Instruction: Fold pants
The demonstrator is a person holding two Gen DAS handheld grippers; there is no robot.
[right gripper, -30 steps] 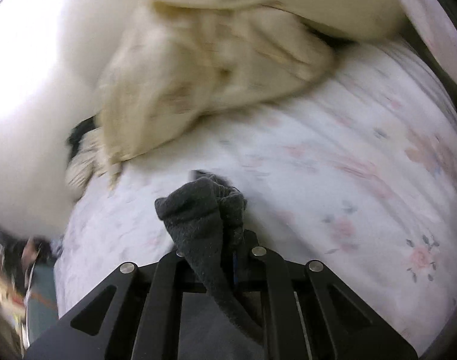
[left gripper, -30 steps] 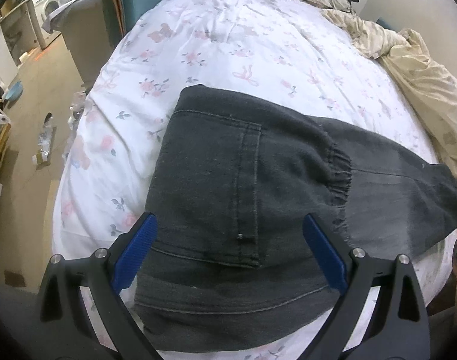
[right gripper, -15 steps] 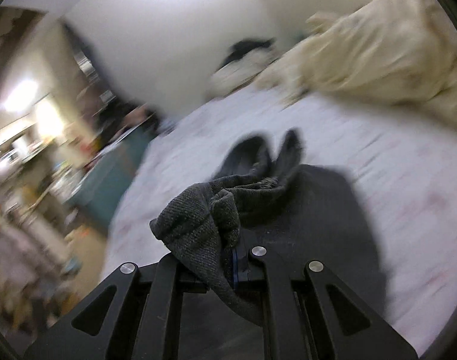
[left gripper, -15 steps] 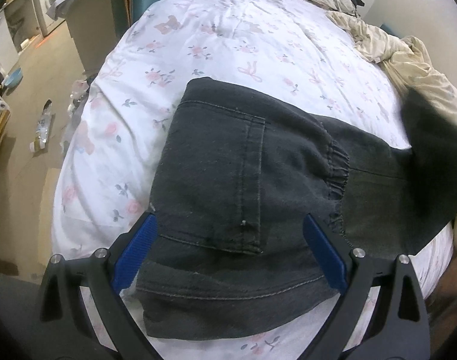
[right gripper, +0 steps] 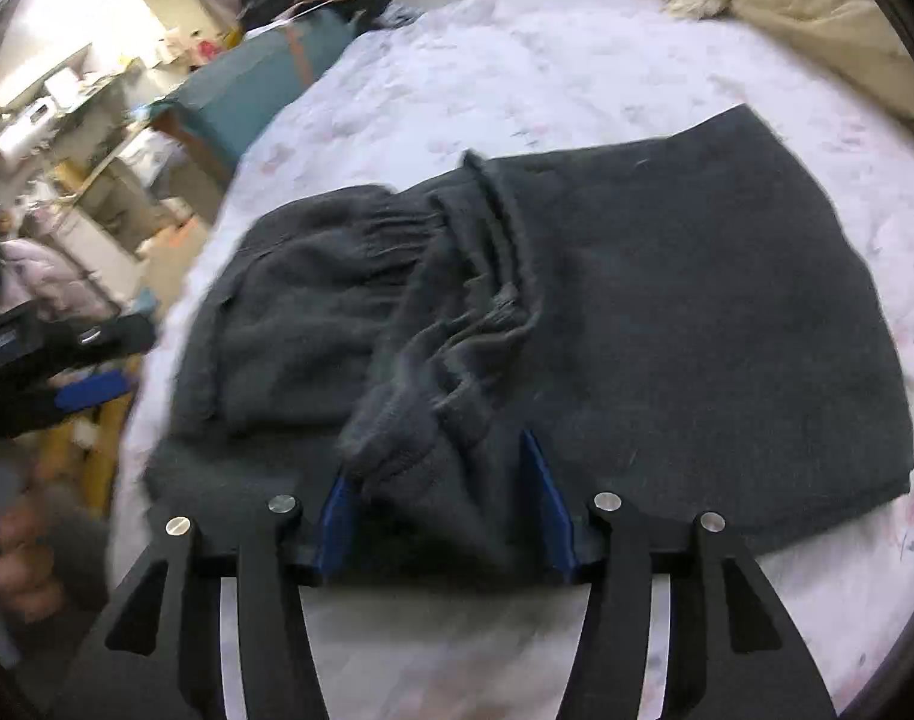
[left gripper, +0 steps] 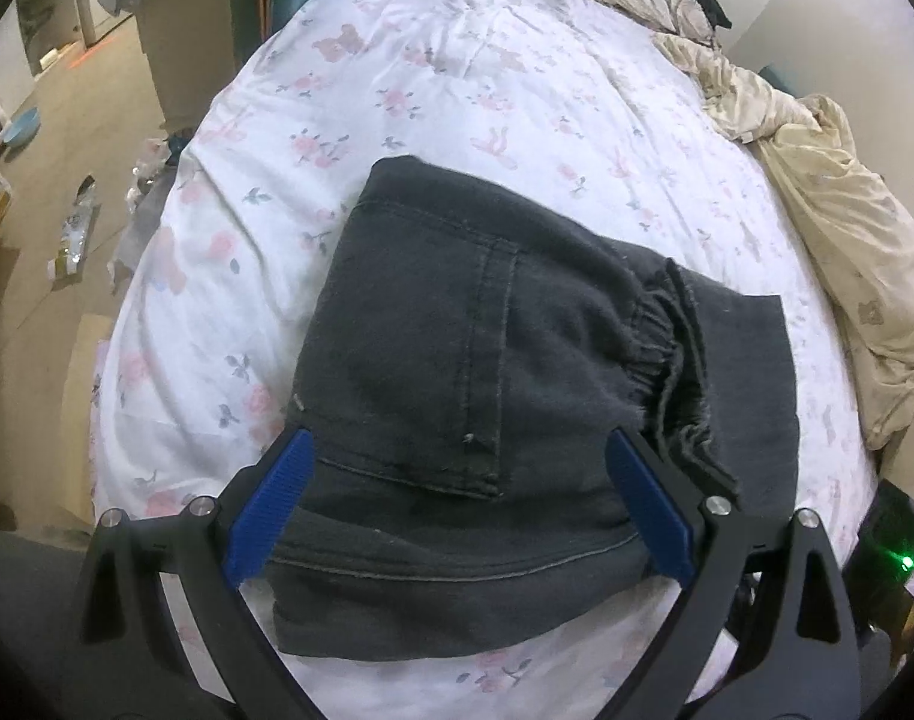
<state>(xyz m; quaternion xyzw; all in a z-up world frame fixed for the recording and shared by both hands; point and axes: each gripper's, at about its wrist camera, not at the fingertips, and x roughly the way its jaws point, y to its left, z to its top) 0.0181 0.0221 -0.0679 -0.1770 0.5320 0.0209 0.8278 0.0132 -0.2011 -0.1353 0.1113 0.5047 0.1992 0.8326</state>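
Beside pants (right gripper: 667, 312), left tool (right gripper: 91, 390).

Dark pants (right gripper: 667, 300) folded on floral bedsheet (right gripper: 517, 72), right hand-held gripper (right gripper: 439, 480) parted around bunched cuff

Dark grey pants (left gripper: 517, 360) lie folded into a compact, roughly rectangular stack on the floral bed sheet. Back pocket with pale stitching faces up. Gathered elastic cuffs (right gripper: 451, 324) rest bunched on top near the middle, over a smooth flat layer. Edges uneven at the near side.
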